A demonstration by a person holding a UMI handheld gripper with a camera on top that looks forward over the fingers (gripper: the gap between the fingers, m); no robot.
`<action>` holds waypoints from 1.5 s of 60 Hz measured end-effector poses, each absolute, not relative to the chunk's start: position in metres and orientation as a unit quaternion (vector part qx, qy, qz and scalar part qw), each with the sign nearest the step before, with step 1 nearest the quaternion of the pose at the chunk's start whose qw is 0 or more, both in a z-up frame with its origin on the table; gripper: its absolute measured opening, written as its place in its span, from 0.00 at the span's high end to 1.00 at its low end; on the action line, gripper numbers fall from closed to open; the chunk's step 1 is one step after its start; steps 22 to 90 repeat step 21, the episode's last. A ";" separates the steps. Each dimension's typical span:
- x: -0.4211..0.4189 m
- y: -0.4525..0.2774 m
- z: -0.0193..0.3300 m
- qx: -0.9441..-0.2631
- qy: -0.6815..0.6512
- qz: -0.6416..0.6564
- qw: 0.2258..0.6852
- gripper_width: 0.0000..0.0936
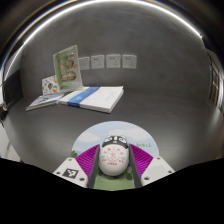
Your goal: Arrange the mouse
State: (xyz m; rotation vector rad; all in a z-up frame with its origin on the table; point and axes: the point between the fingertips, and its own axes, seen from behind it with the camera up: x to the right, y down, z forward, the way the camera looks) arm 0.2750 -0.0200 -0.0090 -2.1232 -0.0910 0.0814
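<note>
So the mouse (pixel 113 160) is sitting right between the fingers of the gripper (pixel 113 168), white and rounded with some small markings on top, and the purple pads (pixel 90 158) look snug against both of its sides, so I'd say it's held, not just framed. Under and beyond it is a round mat (pixel 112 135) with a blue-green scene printed on it, lying on a dark grey table (pixel 160 110). I can't tell if the mouse is lifted off the mat or resting on it. Handling-wise, my guess: light, hard plastic shell, won't squash, but the curved, glossy sides are slippery, so it could squirt forward or twist if the squeeze is off-centre. Best hold is across the flanks at the widest part of the body, where the pads are now, not near the tapered nose or on the buttons. No cable visible from here, so nothing obvious to drag. Well beyond it, a book (pixel 92 97) with a blue stripe lies flat, with a card (pixel 66 66) standing behind it by the wall.
</note>
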 end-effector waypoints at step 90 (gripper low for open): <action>0.282 -0.100 0.019 -0.859 0.033 0.089 0.503 0.10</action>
